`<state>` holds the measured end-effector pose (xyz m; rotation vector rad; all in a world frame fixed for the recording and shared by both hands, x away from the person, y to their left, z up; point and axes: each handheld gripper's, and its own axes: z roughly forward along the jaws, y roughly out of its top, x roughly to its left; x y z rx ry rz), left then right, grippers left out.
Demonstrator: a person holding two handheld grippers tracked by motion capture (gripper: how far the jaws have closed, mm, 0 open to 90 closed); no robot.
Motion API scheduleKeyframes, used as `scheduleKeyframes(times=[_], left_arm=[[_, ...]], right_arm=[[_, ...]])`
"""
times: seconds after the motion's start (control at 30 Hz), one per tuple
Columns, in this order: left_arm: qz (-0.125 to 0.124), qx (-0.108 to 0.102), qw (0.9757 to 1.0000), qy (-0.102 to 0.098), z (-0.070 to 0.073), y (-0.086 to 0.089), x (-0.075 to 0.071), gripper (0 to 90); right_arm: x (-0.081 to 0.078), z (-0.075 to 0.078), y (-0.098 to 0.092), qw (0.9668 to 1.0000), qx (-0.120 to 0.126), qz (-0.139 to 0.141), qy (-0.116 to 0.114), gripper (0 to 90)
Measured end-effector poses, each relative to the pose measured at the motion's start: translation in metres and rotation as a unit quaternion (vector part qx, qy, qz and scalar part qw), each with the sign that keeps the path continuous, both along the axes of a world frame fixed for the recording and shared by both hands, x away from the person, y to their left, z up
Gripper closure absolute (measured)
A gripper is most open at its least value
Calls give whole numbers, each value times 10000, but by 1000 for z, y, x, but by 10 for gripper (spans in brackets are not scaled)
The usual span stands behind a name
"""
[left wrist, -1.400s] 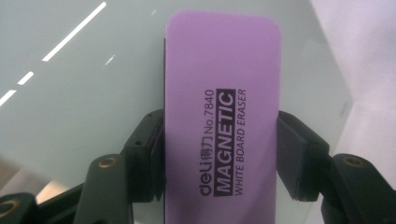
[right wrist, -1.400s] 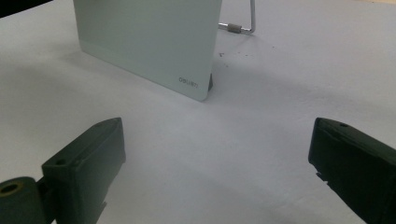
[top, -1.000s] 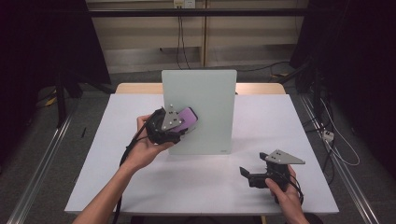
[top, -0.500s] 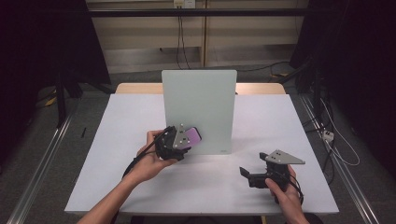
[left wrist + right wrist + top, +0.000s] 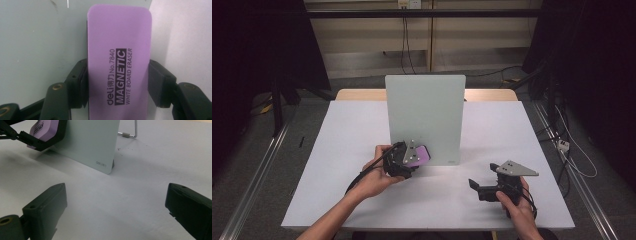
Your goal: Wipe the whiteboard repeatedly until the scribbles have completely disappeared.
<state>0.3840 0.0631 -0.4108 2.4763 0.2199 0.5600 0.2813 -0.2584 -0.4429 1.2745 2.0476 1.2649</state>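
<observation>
While my left hand-held gripper (image 5: 416, 159) clamps the purple rectangular magnetic eraser (image 5: 118, 62) against the pale upright whiteboard (image 5: 426, 112), my right hand-held gripper (image 5: 476, 186) gapes wide nearby.

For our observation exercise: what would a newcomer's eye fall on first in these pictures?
The purple eraser, gripped in the left claw against the bottom of the pale board that stands upright mid-table. Next, the right claw, open near the table's front right edge.

White table (image 5: 337, 150); pale whiteboard (image 5: 427, 115) propped upright, centre.
</observation>
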Motion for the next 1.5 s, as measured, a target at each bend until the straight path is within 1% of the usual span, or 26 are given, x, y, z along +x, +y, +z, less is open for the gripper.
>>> scheduleKeyframes(times=[0.03, 0.1, 0.17, 0.2, 0.23, 0.27, 0.4, 0.53, 0.6, 0.63, 0.67, 0.73, 0.9, 0.97, 1.03, 1.07, 1.13, 1.17, 1.23, 1.3, 1.33, 1.47, 1.5], left_arm=[[4, 2, 10000, -22, 3, 1, 1, 407], [81, -157, 9998, -68, 10, 2, 3, 407], [160, -266, 9994, -134, 19, 4, 6, 407], [198, -342, 9991, -166, 23, 6, 8, 407], [253, -462, 9985, -180, 27, 8, 9, 407], [281, -493, 9981, -222, 33, 11, 12, 407], [451, -746, 9957, -304, 51, 20, 19, 407], [650, -987, 9921, -419, 71, 32, 27, 407], [697, -1095, 9905, -445, 77, 37, 30, 407], [709, -1120, 9902, -437, 79, 38, 31, 407], [707, -1113, 9903, -435, 79, 38, 31, 407], [694, -1009, 9911, -516, 76, 37, 29, 407], [580, -842, 9938, -427, 59, 34, 23, 407], [542, -731, 9952, -372, 51, 34, 20, 407], [498, -671, 9960, -303, 43, 34, 17, 407], [484, -667, 9963, -235, 39, 35, 16, 407], [423, -566, 9974, -112, 31, 35, 14, 407], [395, -500, 9979, -90, 28, 34, 13, 407], [384, -405, 9984, -83, 25, 32, 11, 407], [370, -362, 9986, -46, 23, 29, 11, 407], [328, -292, 9990, -28, 23, 28, 11, 407], [238, -204, 9995, 41, 15, 20, 8, 407], [208, -143, 9997, 61, 14, 18, 8, 407]], right_arm=[[0, 0, 0, 10000, 1, -4, 1, 38], [0, 0, 0, 10000, -16, -1, 4, 38], [1, 0, 0, 10000, -15, 1, 4, 38], [1, 0, 0, 10000, -15, 0, 5, 38], [1, 0, 0, 10000, -14, -3, 6, 38], [1, 0, 0, 10000, -9, -4, 8, 38], [1, 0, 0, 10000, -5, -11, 7, 38], [1, 0, 0, 10000, -3, -11, 19, 38], [1, -1, 0, 10000, -6, -8, 16, 38], [1, -1, 0, 10000, -2, -7, 18, 38], [1, -1, 0, 10000, -6, -6, 12, 38], [1, -1, 0, 10000, -3, -9, 18, 38], [1, -1, 0, 10000, -3, -15, 8, 38], [1, -1, 0, 10000, -5, -17, 7, 38], [1, -1, 0, 10000, 2, -20, 16, 38], [1, -1, 1, 10000, 8, -21, 18, 38], [1, -1, 0, 10000, -6, -18, 7, 38], [1, -1, 0, 10000, -8, -15, 15, 38], [1, -1, 1, 10000, 5, -24, 21, 38], [1, -1, 1, 10000, -1, -15, 16, 38], [1, 0, 1, 10000, 5, -16, 25, 38], [1, -1, 1, 10000, -2, -23, 10, 38], [1, -1, 1, 10000, -2, -24, 10, 38]])
